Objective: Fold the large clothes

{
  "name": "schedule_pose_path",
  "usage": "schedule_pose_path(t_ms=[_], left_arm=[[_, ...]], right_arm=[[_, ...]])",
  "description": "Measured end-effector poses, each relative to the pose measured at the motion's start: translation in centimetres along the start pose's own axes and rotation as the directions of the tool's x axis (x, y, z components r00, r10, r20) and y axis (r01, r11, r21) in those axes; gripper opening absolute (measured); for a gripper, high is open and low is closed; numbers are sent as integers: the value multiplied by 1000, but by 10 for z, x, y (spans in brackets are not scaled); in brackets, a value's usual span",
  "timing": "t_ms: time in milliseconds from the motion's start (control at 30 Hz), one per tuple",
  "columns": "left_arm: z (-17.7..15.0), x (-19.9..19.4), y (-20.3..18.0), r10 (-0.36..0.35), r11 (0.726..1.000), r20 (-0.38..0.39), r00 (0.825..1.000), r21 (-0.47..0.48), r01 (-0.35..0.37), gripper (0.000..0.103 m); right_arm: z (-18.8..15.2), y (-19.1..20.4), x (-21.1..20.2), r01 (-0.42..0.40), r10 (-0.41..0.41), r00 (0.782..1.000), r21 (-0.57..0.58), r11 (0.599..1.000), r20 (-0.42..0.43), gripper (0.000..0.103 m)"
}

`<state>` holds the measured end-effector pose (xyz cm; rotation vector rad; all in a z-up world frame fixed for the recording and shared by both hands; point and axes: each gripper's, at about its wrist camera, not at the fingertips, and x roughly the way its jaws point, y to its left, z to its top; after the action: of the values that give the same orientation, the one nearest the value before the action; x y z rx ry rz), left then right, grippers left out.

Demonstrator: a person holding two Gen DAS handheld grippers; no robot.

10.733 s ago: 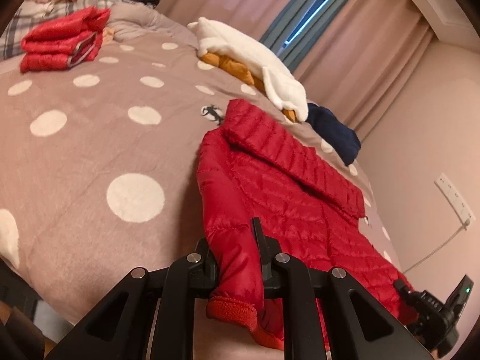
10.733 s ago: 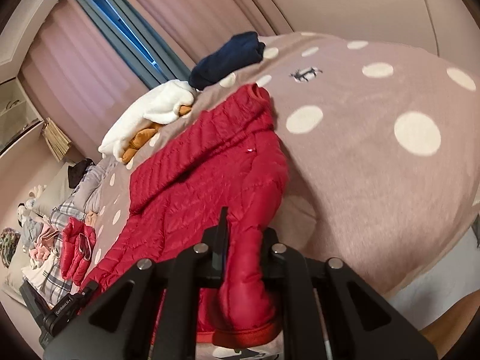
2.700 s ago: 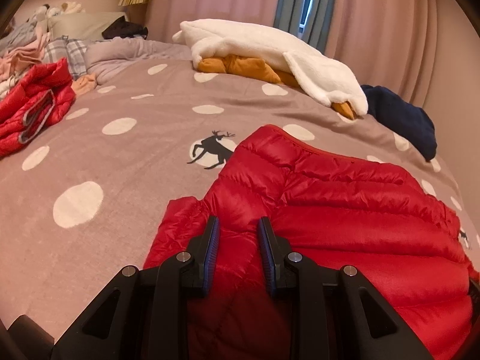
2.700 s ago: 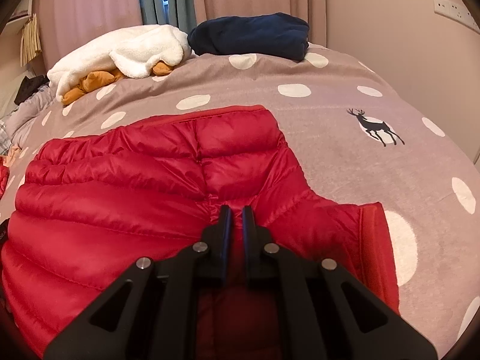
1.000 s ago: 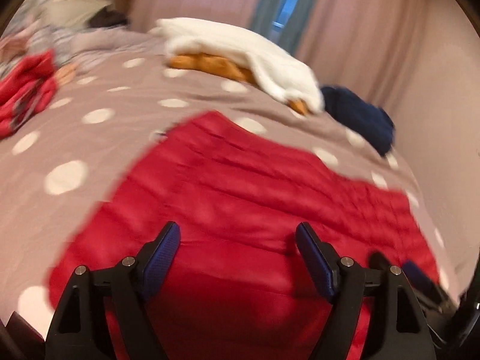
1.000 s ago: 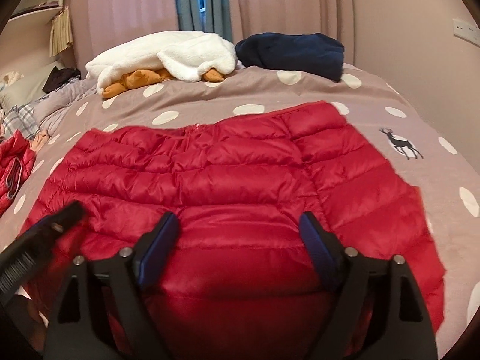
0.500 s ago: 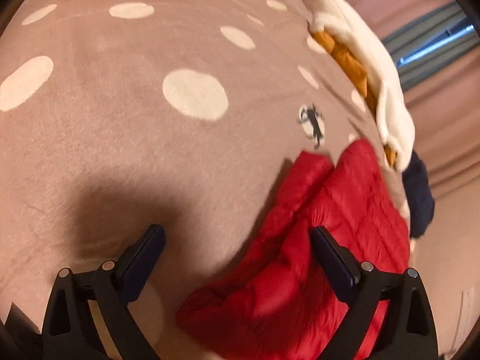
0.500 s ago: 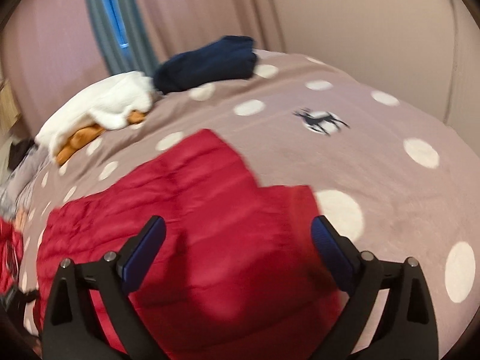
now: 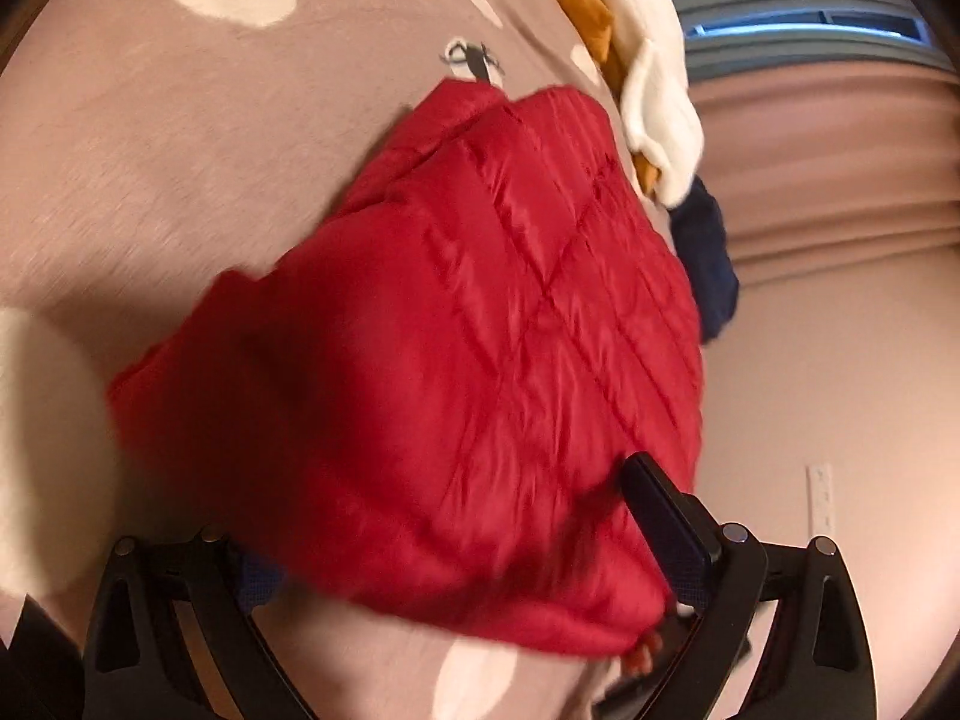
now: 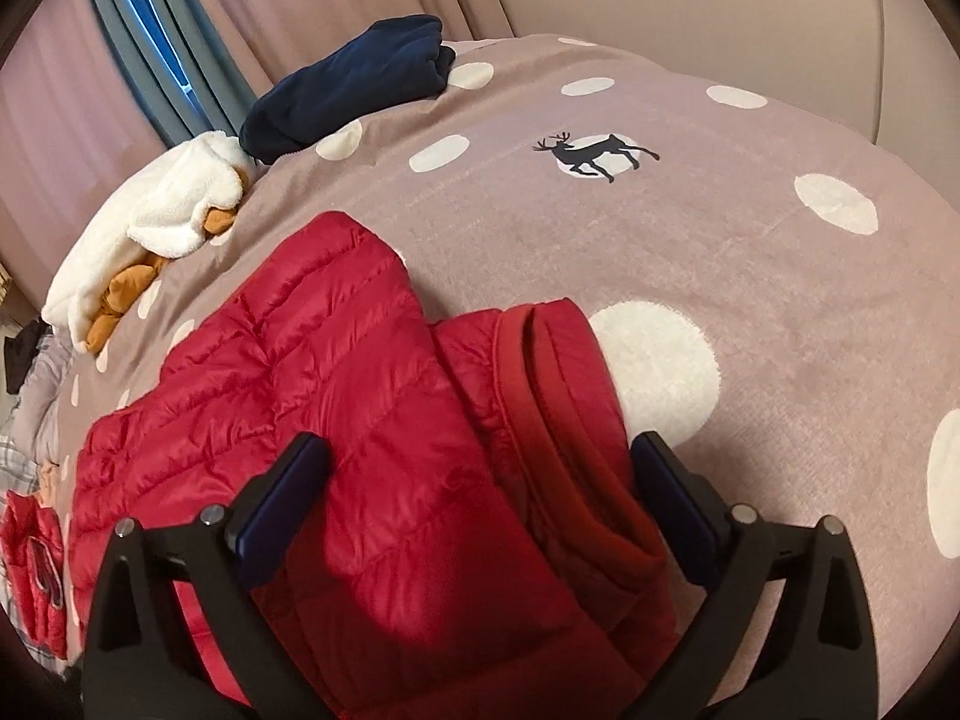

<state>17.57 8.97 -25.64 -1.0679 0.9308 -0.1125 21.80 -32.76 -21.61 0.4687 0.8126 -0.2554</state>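
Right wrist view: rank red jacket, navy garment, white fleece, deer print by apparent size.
1. red jacket, fills most of the lower frame, though it is nearest the camera.
2-3. white fleece and navy garment: look alike in area, both far back; no ranking.
4. deer print, clearly smallest.

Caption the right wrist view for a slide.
Right gripper, jaws opening, straddles the folded red down jacket on a polka-dot bedspread.
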Motion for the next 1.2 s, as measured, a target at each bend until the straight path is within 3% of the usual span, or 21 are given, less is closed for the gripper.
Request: schedule_pose_path(t_ms=[167, 533, 800, 1033, 1100, 1200], left_arm=[[3, 10, -10, 29, 1000, 96, 995, 4, -30, 97], [11, 9, -6, 20, 1000, 141, 990, -26, -17, 97], [14, 16, -13, 65, 998, 213, 975, 4, -67, 97], [11, 23, -19, 120, 985, 327, 937, 78, -154, 74], [12, 19, -14, 98, 991, 320, 942, 54, -121, 67], [18, 12, -1, 13, 1000, 269, 963, -21, -7, 53]], right_arm=[[1, -5, 2, -6, 6, 1000, 10, 1000, -7, 102], [1, -7, 4, -6, 6, 1000, 22, 1000, -18, 102], [0, -4, 4, 3, -3, 1000, 10, 1000, -24, 102], [-9, -4, -2, 5, -7, 999, -58, 998, -38, 97], [-9, -11, 6, -53, 51, 995, -21, 998, -81, 91], [-6, -18, 13, -143, 145, 982, 26, 989, -119, 84]])
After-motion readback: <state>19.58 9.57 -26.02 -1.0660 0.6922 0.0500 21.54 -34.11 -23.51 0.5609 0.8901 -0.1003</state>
